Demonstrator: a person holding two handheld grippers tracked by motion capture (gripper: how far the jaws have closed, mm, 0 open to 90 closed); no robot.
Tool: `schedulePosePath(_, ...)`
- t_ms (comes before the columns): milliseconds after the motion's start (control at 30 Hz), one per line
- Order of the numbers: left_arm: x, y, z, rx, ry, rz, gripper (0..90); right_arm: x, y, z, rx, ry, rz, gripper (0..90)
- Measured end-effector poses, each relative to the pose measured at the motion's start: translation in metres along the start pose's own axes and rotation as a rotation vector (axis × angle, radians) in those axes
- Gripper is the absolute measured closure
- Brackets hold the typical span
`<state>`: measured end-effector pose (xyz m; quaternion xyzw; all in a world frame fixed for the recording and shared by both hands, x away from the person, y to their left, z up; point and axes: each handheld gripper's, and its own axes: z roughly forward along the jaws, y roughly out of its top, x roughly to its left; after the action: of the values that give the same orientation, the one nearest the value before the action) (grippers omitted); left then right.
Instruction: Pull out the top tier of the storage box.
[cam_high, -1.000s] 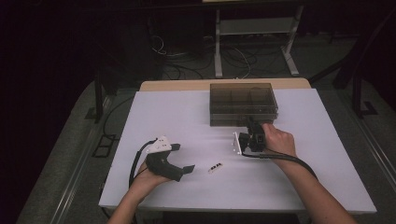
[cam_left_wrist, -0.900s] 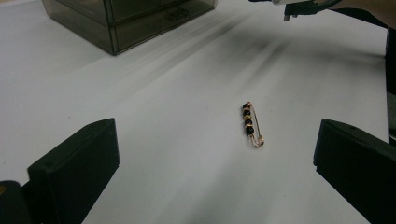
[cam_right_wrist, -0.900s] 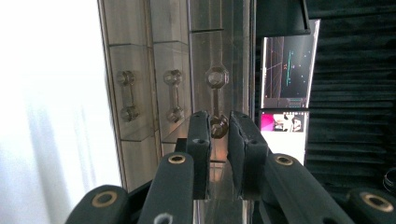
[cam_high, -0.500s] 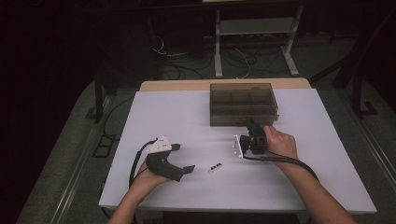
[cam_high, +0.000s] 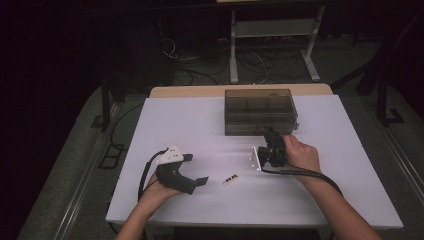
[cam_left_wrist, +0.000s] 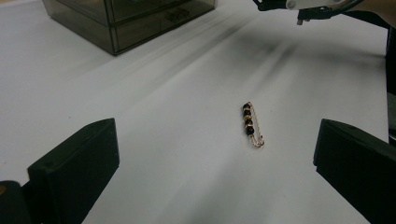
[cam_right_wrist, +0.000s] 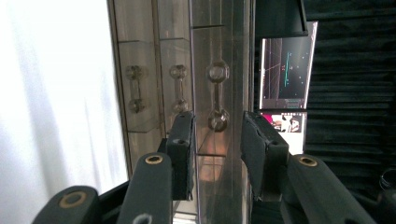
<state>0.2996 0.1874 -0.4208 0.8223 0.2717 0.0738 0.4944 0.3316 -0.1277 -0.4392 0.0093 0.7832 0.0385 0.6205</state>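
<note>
1. A smoky see-through drawer box (cam_high: 260, 111) stands on the white worktop (cam_high: 175, 120) at about 12 o'clock, close to the far edge.
2. The right gripper (cam_high: 272, 137) sits at the box's front right corner, at about 2 o'clock from the worktop's middle, with the person's right hand (cam_high: 300, 154) wrapped around its body.
3. In the right gripper view the gripper (cam_right_wrist: 215, 135) is rolled on its side, so the stacked drawers run as upright strips – three clear drawer handles (cam_right_wrist: 217, 95) show in a row.
4. Its jaws have just been opening; they stand at a narrow gap either side of the nearest handle, and the pads do not press on it.
5. The left gripper (cam_high: 200, 181) rests low at about 8 o'clock, held by the left hand (cam_high: 159, 192), its tips pointing to 3 o'clock.
6. In the left gripper view the left gripper's (cam_left_wrist: 215, 154) jaws stand wide apart with nothing held.
7. A small safety pin strung with dark and gold beads (cam_left_wrist: 252, 125) lies flat on the worktop between and just ahead of those jaws – touching neither.
8. From above the pin (cam_high: 230, 179) lies at about 6 o'clock, just beside the left gripper's tips and well apart from the box.
</note>
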Motion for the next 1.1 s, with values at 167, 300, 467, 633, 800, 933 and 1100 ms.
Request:
schedulePosePath(167,0.000,0.000,0.000,0.003,0.000,0.003,0.0,0.000,-0.003,-0.005,-0.003,-0.009,0.004,58.7)
schedulePosePath(300,0.000,0.000,0.000,0.002,0.000,0.003,0.0,-0.001,-0.006,-0.011,-0.006,-0.011,0.014,55.6)
schedulePosePath(467,-0.001,0.000,0.000,0.001,0.001,0.003,0.0,0.000,-0.010,-0.017,-0.007,-0.009,0.028,51.7)
schedulePosePath(633,-0.001,0.000,0.000,0.001,0.001,0.004,0.0,0.002,-0.014,-0.022,-0.003,-0.007,0.047,45.6)
schedulePosePath(800,-0.001,0.000,0.000,0.003,0.002,0.006,0.0,0.004,-0.016,-0.025,-0.003,-0.013,0.059,41.4)
schedulePosePath(933,-0.001,0.000,0.000,0.004,0.003,0.007,0.0,0.006,-0.018,-0.029,-0.007,-0.013,0.061,38.7)
schedulePosePath(1100,-0.002,0.000,0.000,0.005,0.004,0.007,0.0,0.009,-0.018,-0.031,0.009,-0.006,0.067,31.0)
